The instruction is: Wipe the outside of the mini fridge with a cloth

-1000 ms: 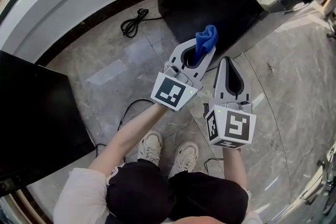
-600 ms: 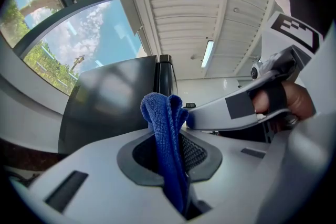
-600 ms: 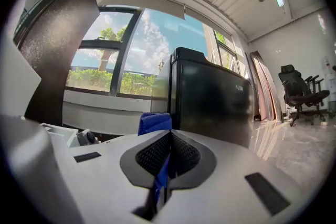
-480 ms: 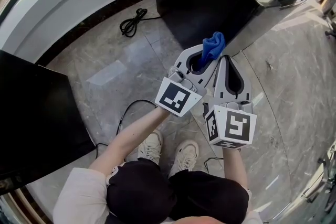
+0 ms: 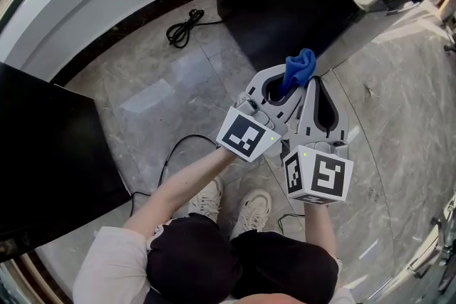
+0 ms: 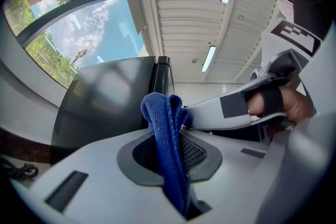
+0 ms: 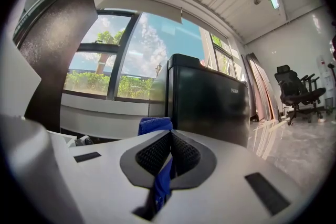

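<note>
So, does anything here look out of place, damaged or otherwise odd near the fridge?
Nothing looks spilled or damaged. Two small things: a loose black cable lies coiled on the floor beside the mini fridge, and the blue cloth sits bunched up in the left hand-held gripper, not spread flat.

Colour check: black, grey, and one pop of blue

The blue microfibre cloth is a deep royal blue, plain, no print, and it really jumps out against the glossy black mini fridge, which has small pale lettering on its front. The left tongs and right tongs are light grey plastic with dark, mesh-patterned pads. The left white cube and right white cube both carry blocky black square markers. The grey marbled stone floor has pale veining, with a black coiled cable on it. White sneakers, black trousers. The window shows blue sky, white clouds and green trees.
</note>
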